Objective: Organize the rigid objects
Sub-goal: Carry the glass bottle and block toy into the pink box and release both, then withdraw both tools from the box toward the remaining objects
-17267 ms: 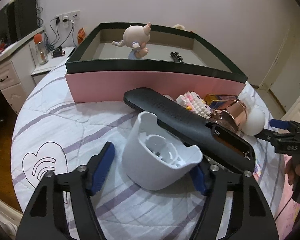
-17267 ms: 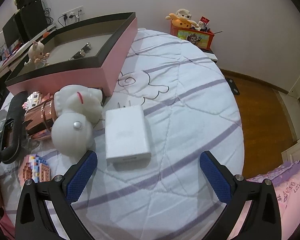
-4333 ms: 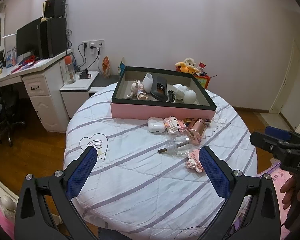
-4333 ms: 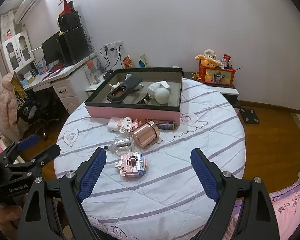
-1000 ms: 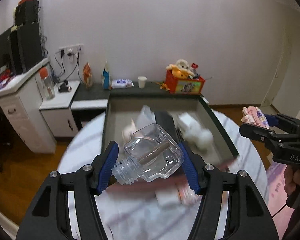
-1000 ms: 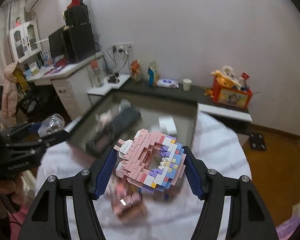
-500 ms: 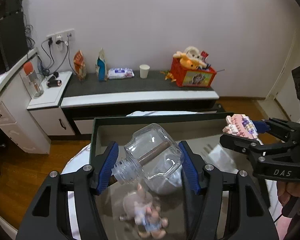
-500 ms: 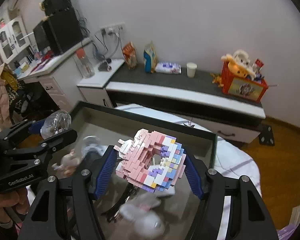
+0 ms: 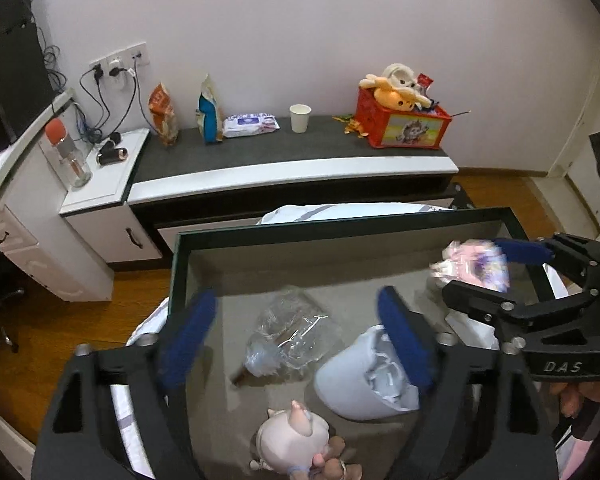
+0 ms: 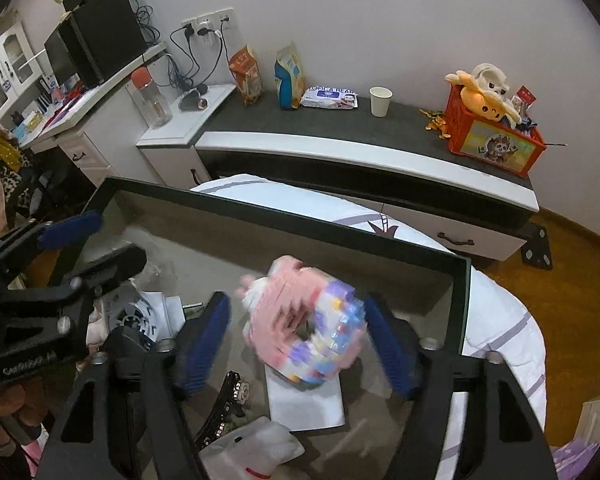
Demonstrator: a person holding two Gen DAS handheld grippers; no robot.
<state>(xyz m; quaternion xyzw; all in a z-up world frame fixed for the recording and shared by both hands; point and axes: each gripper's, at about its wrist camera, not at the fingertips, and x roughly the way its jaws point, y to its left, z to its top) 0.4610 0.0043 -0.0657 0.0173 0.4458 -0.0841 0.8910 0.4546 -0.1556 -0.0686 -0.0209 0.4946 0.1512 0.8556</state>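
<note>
Both grippers have carried their loads from the bedspread to above the tray (image 9: 188, 240), and both are letting go: half a second ago each pad pair was clamped on its object, and now the jaws of each are opening with clear gaps on either side.

Largest first. In both views the tray, a dark-rimmed box with a grey floor, fills the lower half of the frame and already holds several sorted things.

In the right wrist view the pink brick model (image 10: 306, 328) sits between the spreading pads of the right gripper (image 10: 296, 340), smeared by motion and touching neither pad, so I judge it is dropping free. It hangs over a flat white box (image 10: 304, 404) at the tray's six o'clock side. Blur hides its exact shape; its long axis seems to run from about ten o'clock to four o'clock, pink end at ten, purple and yellow end at four.

In the left wrist view the clear glass bottle (image 9: 290, 332) is likewise released by the left gripper (image 9: 296, 340), lying blurred on or just above the tray floor; I cannot tell which. Its long axis runs from seven to one o'clock, neck pointing to seven. A white cup-shaped holder (image 9: 364, 376) lies just beside it at four o'clock, and a pig figurine (image 9: 292, 440) at six.

For the task, these two items count as nearly delivered; what remains outside the tray cannot be seen here.
</note>
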